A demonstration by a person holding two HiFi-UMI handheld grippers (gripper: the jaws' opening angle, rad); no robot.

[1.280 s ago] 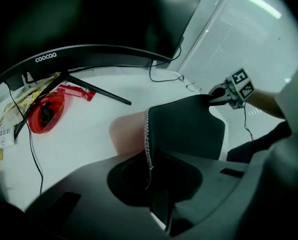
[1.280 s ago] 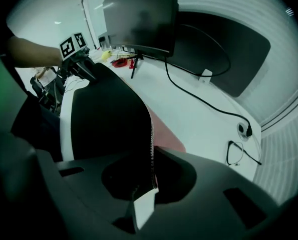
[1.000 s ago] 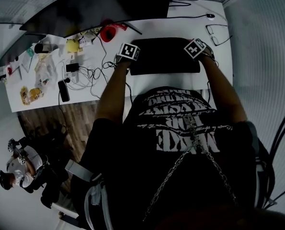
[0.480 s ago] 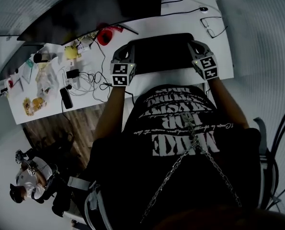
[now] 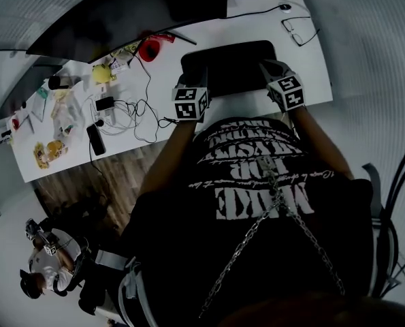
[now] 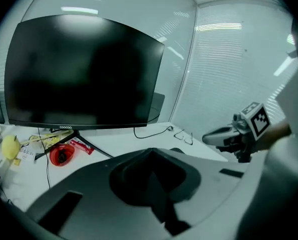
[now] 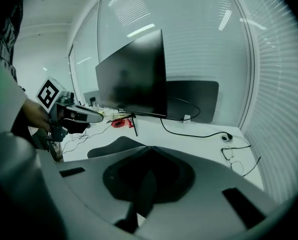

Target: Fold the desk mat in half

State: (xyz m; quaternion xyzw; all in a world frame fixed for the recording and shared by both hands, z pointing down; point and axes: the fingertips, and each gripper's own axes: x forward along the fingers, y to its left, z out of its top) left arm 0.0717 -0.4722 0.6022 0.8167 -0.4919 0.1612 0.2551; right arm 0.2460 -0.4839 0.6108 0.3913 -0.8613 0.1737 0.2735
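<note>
The black desk mat [image 5: 229, 60] lies on the white desk [image 5: 304, 80] in front of the monitor. My left gripper [image 5: 192, 82] is at the mat's near left corner. It is shut, with a thin dark strip of mat [image 6: 165, 206] pinched between its jaws. My right gripper [image 5: 271, 70] is at the near right corner, and its jaws are closing the last bit onto the mat's edge [image 7: 141, 196]. Each gripper shows in the other's view: the right gripper [image 6: 229, 134] and the left gripper [image 7: 76, 115]. More of the mat [image 7: 108, 146] lies flat beyond the right jaws.
A large dark monitor [image 6: 83, 69] stands behind the mat on a thin stand. To the left are a red object [image 5: 150, 46], a yellow object [image 5: 101, 72], tangled cables [image 5: 131, 111] and a black handset [image 5: 93, 138]. Glasses [image 5: 297, 31] and a mouse [image 5: 284, 7] lie at the far right.
Both grippers came back from the mat's sides to its near edge and closed on it. The left gripper has since shifted a little to the right.
</note>
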